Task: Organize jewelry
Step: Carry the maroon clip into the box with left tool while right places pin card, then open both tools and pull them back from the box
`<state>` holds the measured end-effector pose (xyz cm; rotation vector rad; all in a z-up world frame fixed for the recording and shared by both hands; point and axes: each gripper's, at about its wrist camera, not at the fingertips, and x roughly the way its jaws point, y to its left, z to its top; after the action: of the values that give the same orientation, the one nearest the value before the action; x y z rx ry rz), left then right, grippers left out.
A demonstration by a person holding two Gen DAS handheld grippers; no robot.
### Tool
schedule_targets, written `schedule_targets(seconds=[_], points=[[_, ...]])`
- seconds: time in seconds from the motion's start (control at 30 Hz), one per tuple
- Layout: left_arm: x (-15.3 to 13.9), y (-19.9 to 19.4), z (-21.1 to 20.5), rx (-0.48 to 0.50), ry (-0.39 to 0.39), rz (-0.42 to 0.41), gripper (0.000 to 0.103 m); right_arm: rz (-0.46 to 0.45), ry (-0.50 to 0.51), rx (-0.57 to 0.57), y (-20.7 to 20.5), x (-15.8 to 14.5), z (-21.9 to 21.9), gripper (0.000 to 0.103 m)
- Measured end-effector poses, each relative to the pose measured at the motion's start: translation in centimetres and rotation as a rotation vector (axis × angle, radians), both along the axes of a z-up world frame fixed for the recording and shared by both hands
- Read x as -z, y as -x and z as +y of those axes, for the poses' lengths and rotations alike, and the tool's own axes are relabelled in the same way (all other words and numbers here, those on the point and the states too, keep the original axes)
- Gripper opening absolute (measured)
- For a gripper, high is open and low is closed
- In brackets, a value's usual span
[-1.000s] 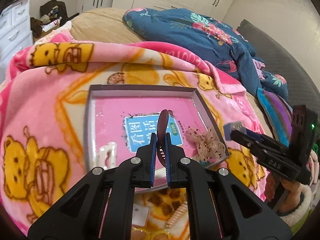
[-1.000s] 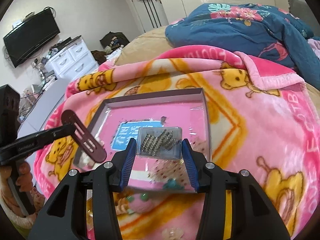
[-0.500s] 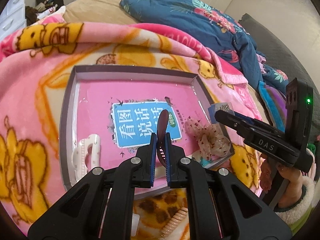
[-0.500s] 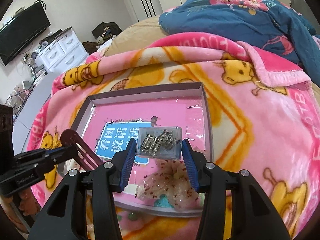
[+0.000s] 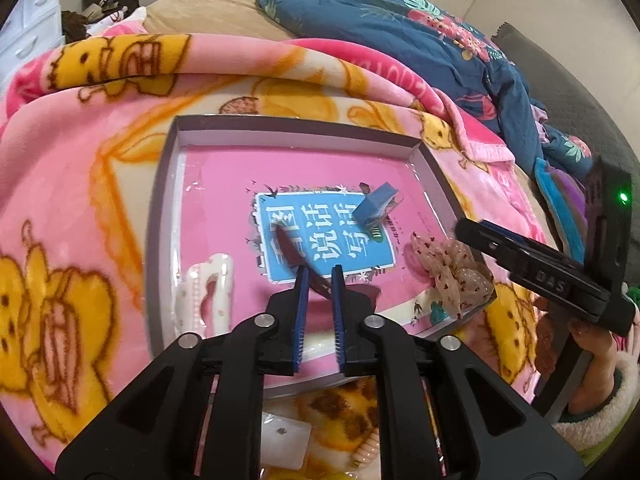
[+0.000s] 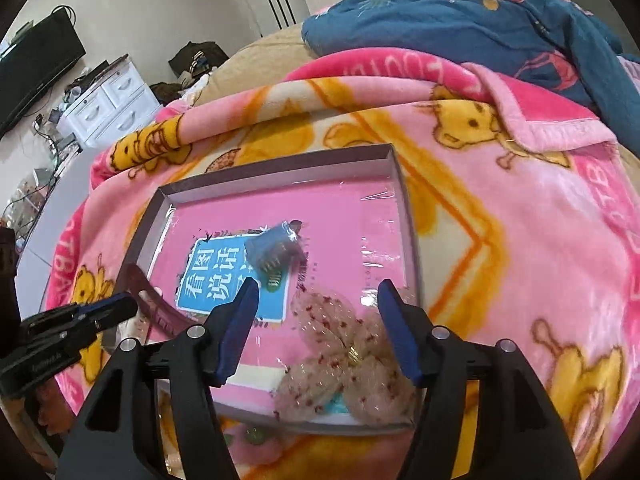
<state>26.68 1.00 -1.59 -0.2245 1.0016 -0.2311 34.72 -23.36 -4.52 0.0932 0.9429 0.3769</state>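
Note:
A shallow grey-rimmed box (image 5: 280, 122) (image 6: 276, 168) with a pink printed floor lies on the blanket. My left gripper (image 5: 319, 276) has its jaws slightly apart around a dark maroon hair clip (image 5: 294, 250) that tilts down onto the box floor; the clip also shows in the right wrist view (image 6: 154, 304). My right gripper (image 6: 318, 300) is open and empty above the box. A small clear case of beads (image 6: 276, 250) (image 5: 374, 204) lies tilted and blurred on the box floor ahead of it.
A white hair claw (image 5: 206, 294) lies in the box at the left. A sheer speckled bow (image 6: 348, 356) (image 5: 452, 276) lies at the box's near right corner. Small loose items (image 5: 286, 436) lie on the pink bear blanket (image 6: 520, 220) near me. A blue quilt (image 5: 420, 40) lies behind.
My right gripper opened and let go of the bead case, which dropped into the box. My left gripper loosened and the maroon clip tipped down onto the box floor.

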Motion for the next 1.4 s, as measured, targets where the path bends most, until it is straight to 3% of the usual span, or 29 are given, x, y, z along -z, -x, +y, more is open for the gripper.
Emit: schedule_targets(seconds=[0.23,0.43,0.6,0.7,0.87,1.0,1.17,1.4], points=[[-1.4,1.0,0.9,-0.026,-0.01,-0.033,0.012,-0.053,-0.057,0.021,3.4,-2.4,-2.3,0.073],[-3.1,2.6,1.5,-0.049,-0.015,-0.068,0.025,-0.1,-0.078,0.017,6.3,-4.5,-3.3,0.077],[-4.7,4.4,2.0,-0.074,-0.036,-0.098,0.049,-0.121,-0.098,0.021,8.0,-5.6,-3.9,0.086],[-5.8,5.7,2.5,-0.09,-0.032,-0.117,0.059,-0.131,-0.113,0.021,9.0,-6.2,-4.1,0.086],[-7.7,7.7,3.0,-0.117,-0.045,-0.163,0.085,-0.164,-0.116,0.011,10.3,-7.6,-4.2,0.088],[-9.1,9.1,3.3,-0.124,-0.046,-0.196,0.091,-0.19,-0.124,0.008,11.2,-8.7,-4.2,0.089],[-10.3,10.8,3.5,-0.125,-0.056,-0.222,0.093,-0.222,-0.13,0.002,12.6,-9.8,-4.1,0.097],[-11.4,13.1,3.7,-0.132,-0.061,-0.255,0.093,-0.262,-0.144,-0.012,14.3,-11.3,-4.1,0.097]])
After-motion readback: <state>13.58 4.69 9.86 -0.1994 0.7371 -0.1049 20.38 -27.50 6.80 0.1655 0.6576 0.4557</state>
